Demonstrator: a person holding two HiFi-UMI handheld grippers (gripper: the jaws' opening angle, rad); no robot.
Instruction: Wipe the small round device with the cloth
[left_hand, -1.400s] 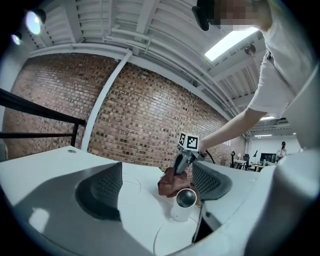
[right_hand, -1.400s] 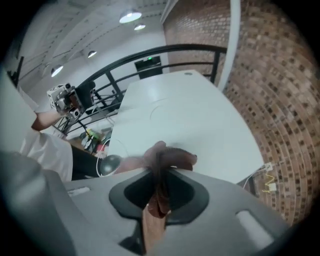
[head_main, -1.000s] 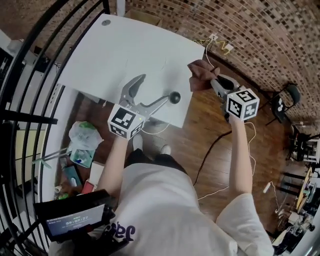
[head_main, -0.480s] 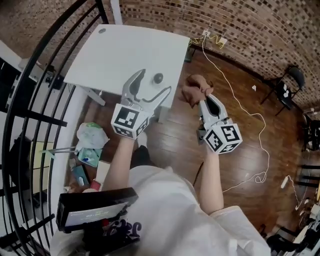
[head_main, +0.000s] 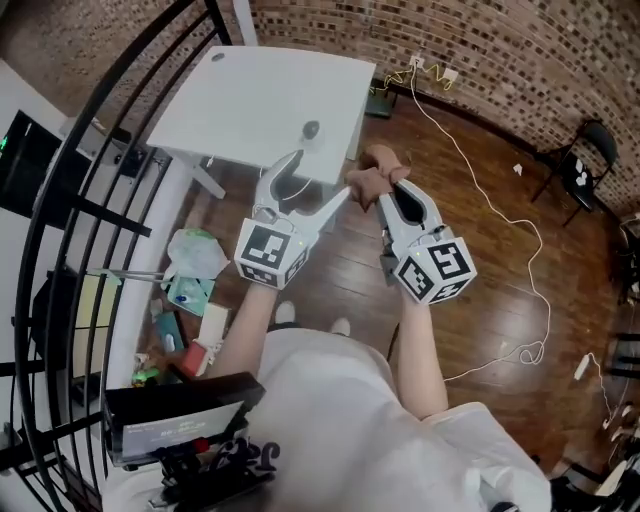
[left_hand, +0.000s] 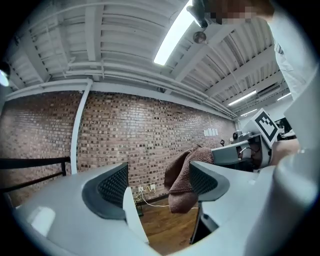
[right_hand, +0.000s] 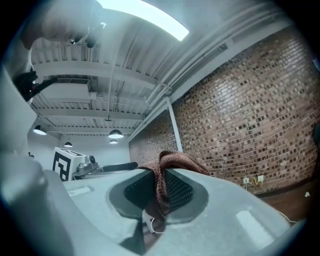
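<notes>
The small round dark device (head_main: 311, 129) sits on the white table (head_main: 250, 100), near its front edge. My left gripper (head_main: 320, 175) is held level in the air in front of the table, short of the device. Its jaws (left_hand: 157, 182) are open with nothing between them and have just been closing a little. Just to its right, my right gripper (head_main: 383, 192) is shut on a bunched brown cloth (head_main: 368, 180). The cloth (right_hand: 161, 182) is pinched between the pads and hangs over the tips. In the left gripper view the cloth (left_hand: 181, 180) hangs just beyond the right jaw.
A black curved railing (head_main: 60, 200) runs along the left. Below the table lie a plastic bag (head_main: 195, 252) and small clutter on the floor. A white cable (head_main: 480, 195) trails over the wooden floor to the right, and a brick wall (head_main: 480, 50) stands behind.
Both grippers have drawn back from the table towards the person and come closer together. The device stays on the table, and the cloth stays in the right gripper.
</notes>
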